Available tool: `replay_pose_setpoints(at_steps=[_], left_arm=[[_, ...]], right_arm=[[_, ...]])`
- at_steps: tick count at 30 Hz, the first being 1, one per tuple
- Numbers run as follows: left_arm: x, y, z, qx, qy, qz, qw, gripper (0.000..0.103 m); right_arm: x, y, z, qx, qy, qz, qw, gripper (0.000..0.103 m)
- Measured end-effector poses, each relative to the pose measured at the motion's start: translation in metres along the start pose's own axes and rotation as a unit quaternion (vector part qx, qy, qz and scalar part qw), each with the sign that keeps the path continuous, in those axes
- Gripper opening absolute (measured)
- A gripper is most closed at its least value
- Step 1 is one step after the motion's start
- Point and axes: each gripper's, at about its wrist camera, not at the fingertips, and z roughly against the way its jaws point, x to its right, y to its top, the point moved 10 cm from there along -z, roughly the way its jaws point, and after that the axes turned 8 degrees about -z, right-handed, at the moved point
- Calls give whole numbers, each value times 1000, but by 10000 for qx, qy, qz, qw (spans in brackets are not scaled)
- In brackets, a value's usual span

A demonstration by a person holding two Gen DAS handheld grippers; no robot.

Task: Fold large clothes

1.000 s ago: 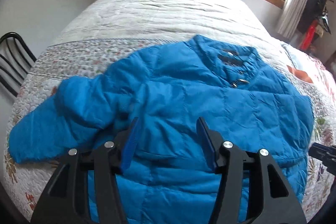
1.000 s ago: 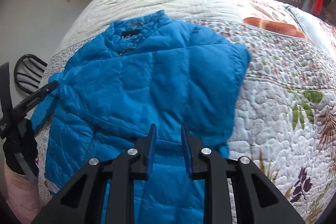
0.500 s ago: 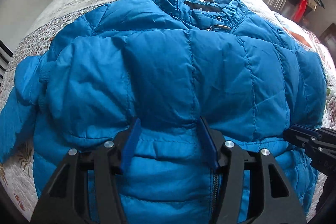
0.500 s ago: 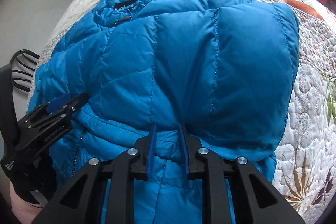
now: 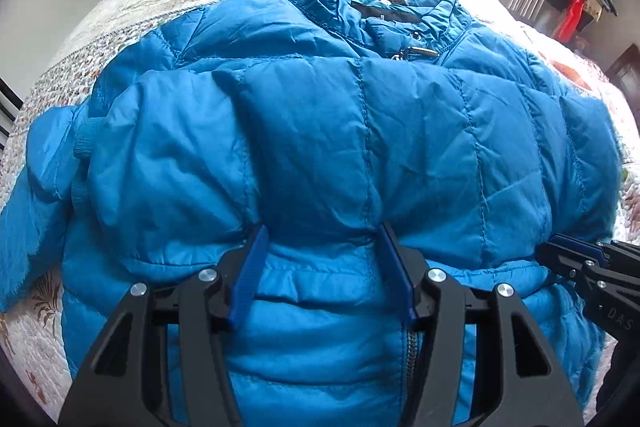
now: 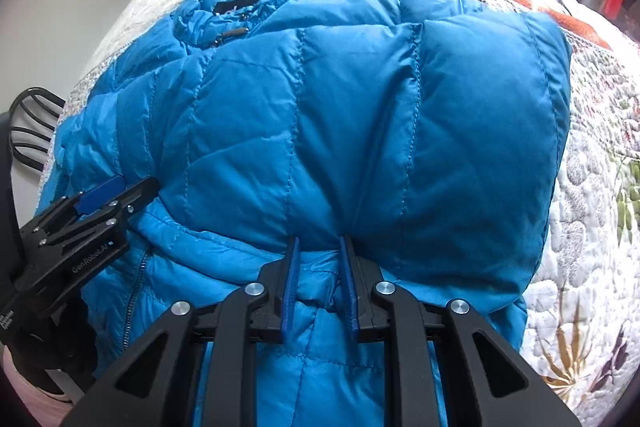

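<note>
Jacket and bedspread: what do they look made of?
Jacket: looks like thin, smooth synthetic shell, nylon or polyester, with a slight sheen. It puffs between stitched quilting lines, so probably a down or fibre filling. The zip teeth look like metal, though that is unclear.

Bedspread: looks like matte quilted cotton, with a printed flower pattern and dense swirl stitching. The fibre is a guess.

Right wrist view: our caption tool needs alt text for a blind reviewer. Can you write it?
A puffy blue jacket lies on a floral quilted bed, a thick fold of it pinched in the right gripper at the bottom centre. The left gripper holds the same fold at the left edge.
</note>
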Motion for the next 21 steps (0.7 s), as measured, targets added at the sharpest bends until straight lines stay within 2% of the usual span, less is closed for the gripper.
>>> replay_pose_setpoints(at_steps=[1, 3, 5, 7, 9, 11, 14, 17, 19, 21], left_arm=[[-6, 0, 8, 5, 2, 77, 10000, 56], [-23, 0, 30, 249, 77, 166, 9995, 58], [-45, -4, 50, 439, 114, 276, 9986, 75], [-79, -15, 69, 579, 229, 495, 9968, 75], [-125, -33, 78, 531, 469, 824, 9941, 75], [-180, -58, 81, 420, 774, 1295, 9877, 75], [-257, -95, 85, 211, 1184, 1987, 9726, 75], [-329, -140, 96, 82, 1481, 2739, 9503, 75], [-371, -171, 101, 2, 1611, 3239, 9323, 75], [-403, -197, 105, -10, 1622, 3689, 9152, 75]], right_arm=[[-1, 1, 8, 89, 86, -62, 9999, 24], [-1, 2, 29, 357, 87, -74, 9993, 41], [-4, -1, 43, 487, 56, 46, 9988, 44], [-9, -7, 50, 518, 42, 148, 9985, 44], [-14, -9, 49, 484, 7, 207, 9986, 44], [-19, -11, 44, 435, -72, 270, 9987, 44], [-25, -12, 38, 414, -192, 378, 9982, 44], [-25, -15, 34, 375, -231, 363, 9984, 44], [-24, -14, 30, 368, -276, 350, 9983, 44], [-24, -14, 28, 338, -295, 344, 9984, 44]])
